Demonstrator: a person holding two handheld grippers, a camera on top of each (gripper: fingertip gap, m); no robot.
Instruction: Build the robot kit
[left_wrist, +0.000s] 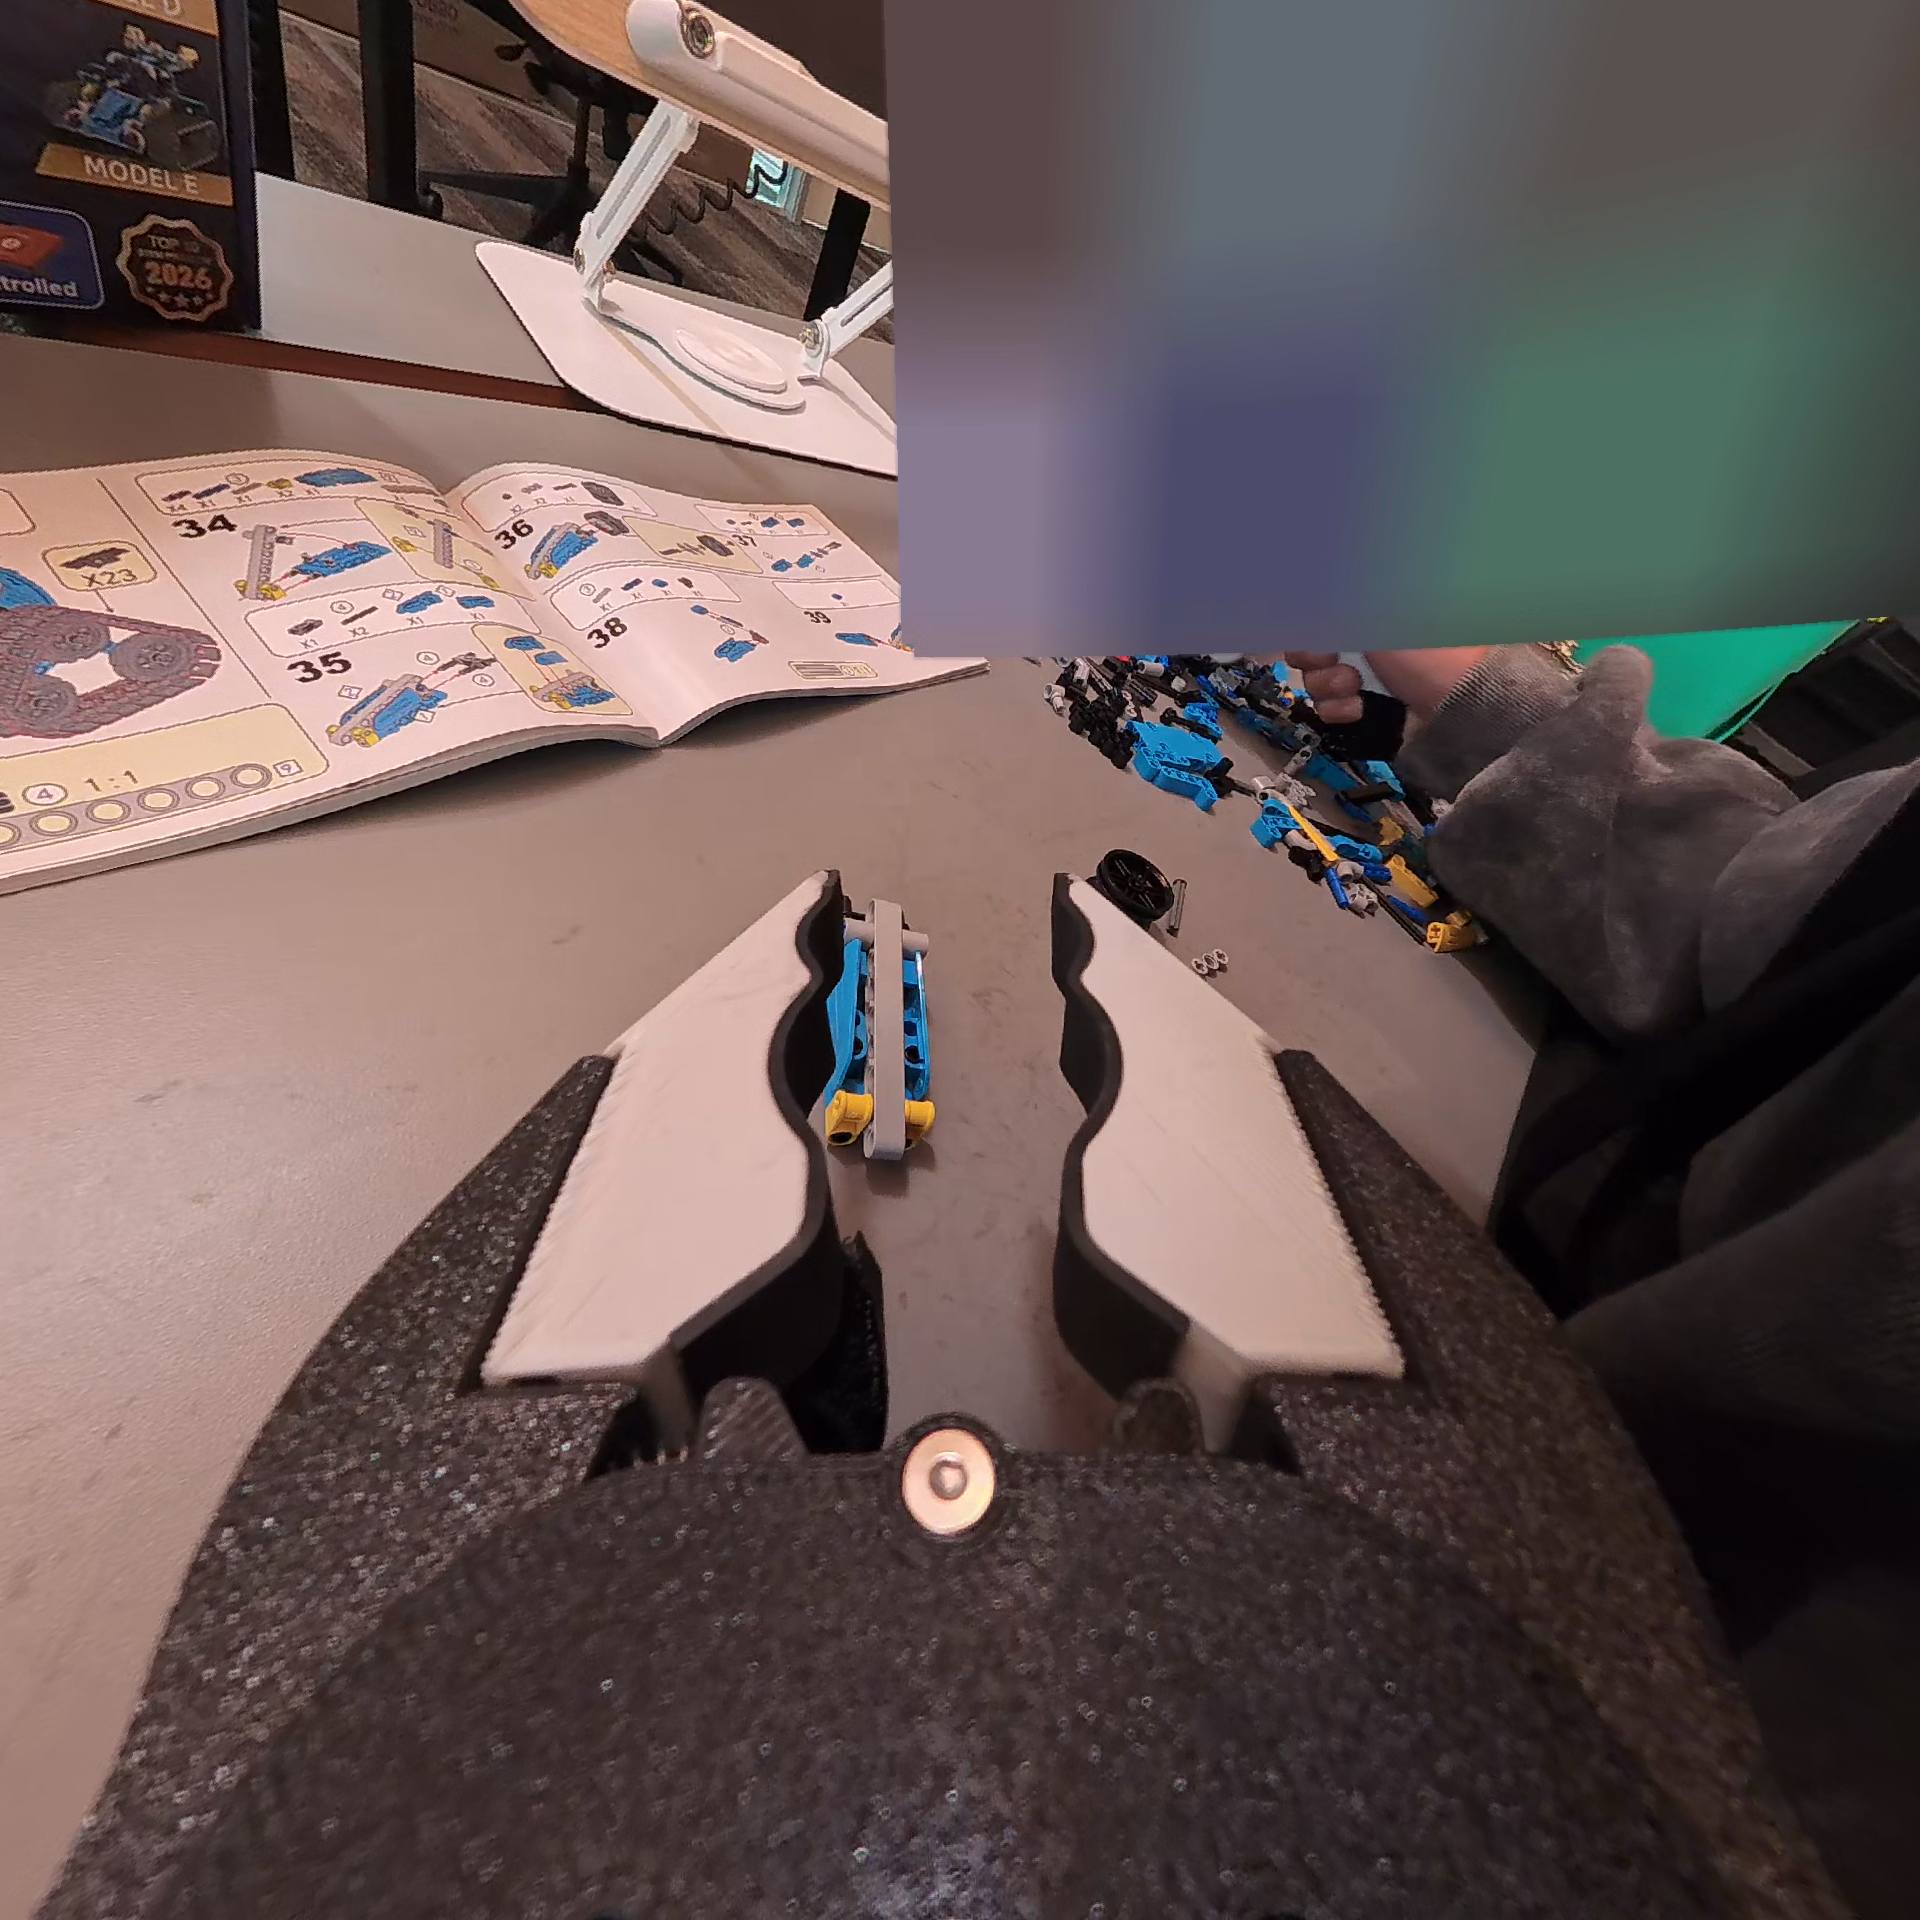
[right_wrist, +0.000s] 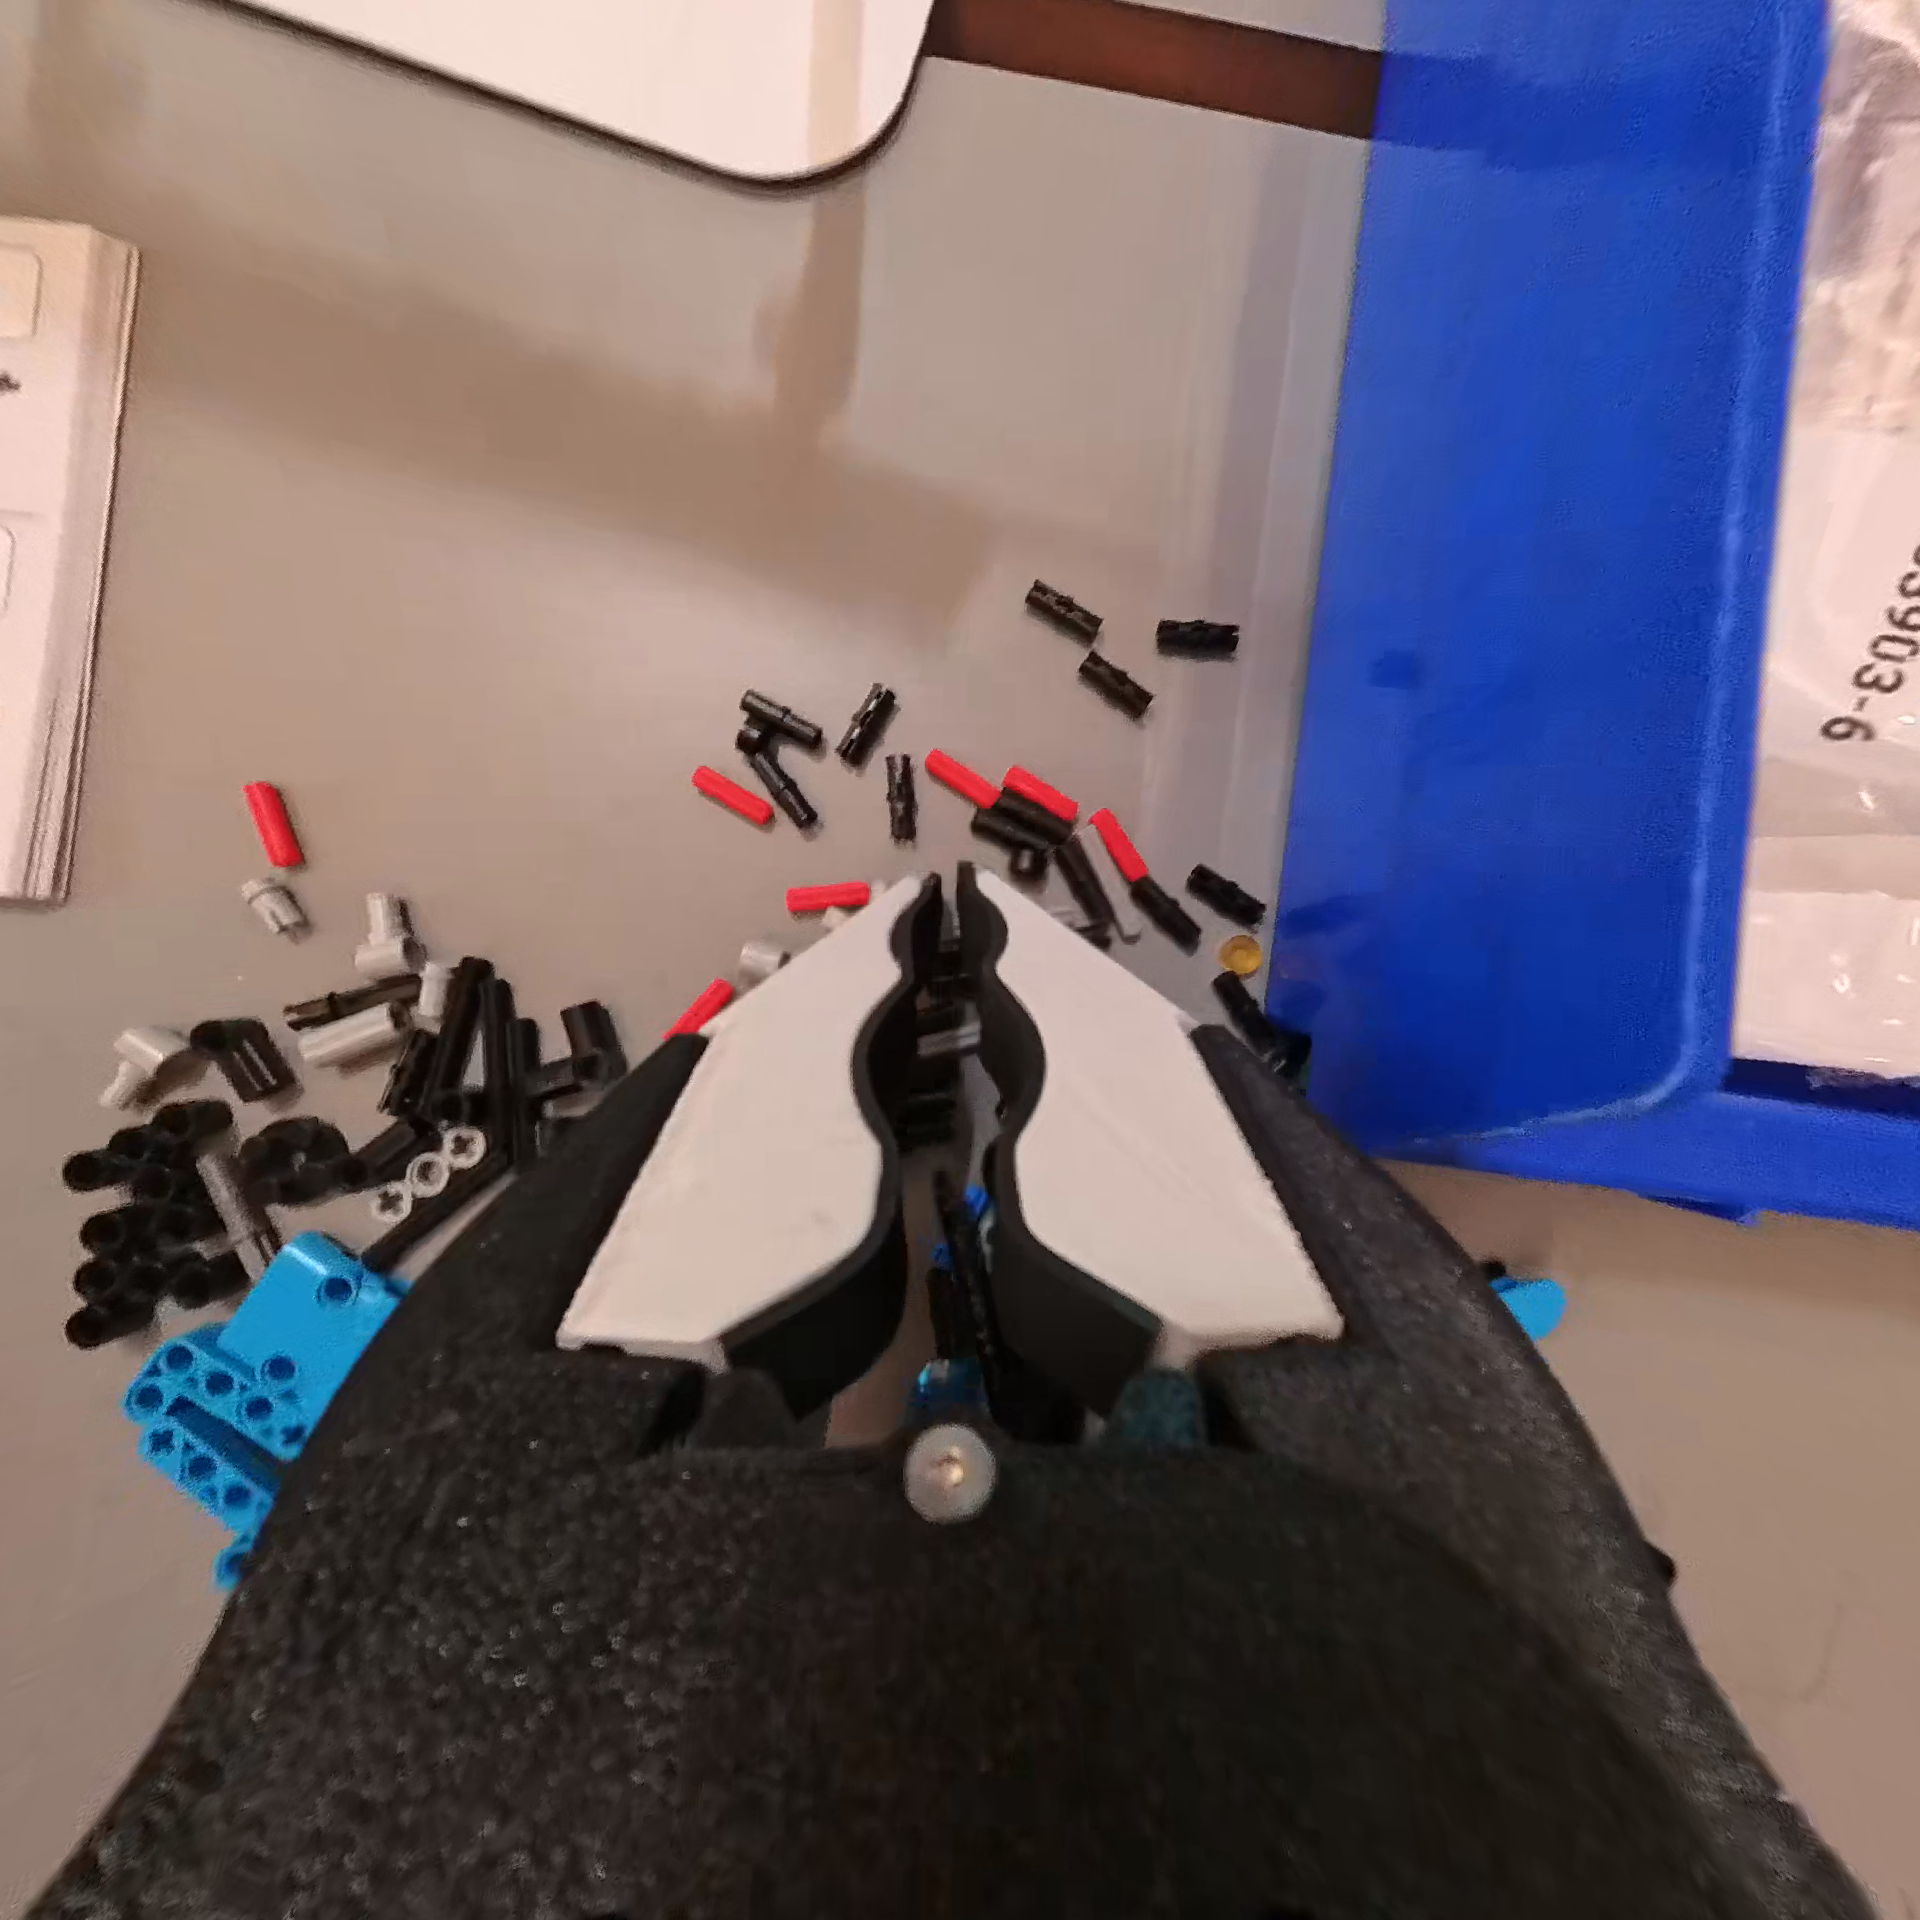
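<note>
My left gripper (left_wrist: 945, 883) straddles the blue-grey assembly (left_wrist: 881, 1029) mid-frame, jaws apart; my right gripper (right_wrist: 948, 883) looks pinched nearly closed above scattered pins (right_wrist: 997, 800), hold unclear.

Left wrist view sits low, close over the grey surface (left_wrist: 312, 1039), facing forward. Right wrist view tilts steeply downward — both share the same surface and scattered building-toy pieces (right_wrist: 790, 769).

An open instruction booklet (left_wrist: 436, 634) lies on a grey desk (left_wrist: 312, 1039) beside a white stand (left_wrist: 686, 343); a blue bin (right_wrist: 1538, 623) sits near scattered black and red pins (right_wrist: 966, 779).
</note>
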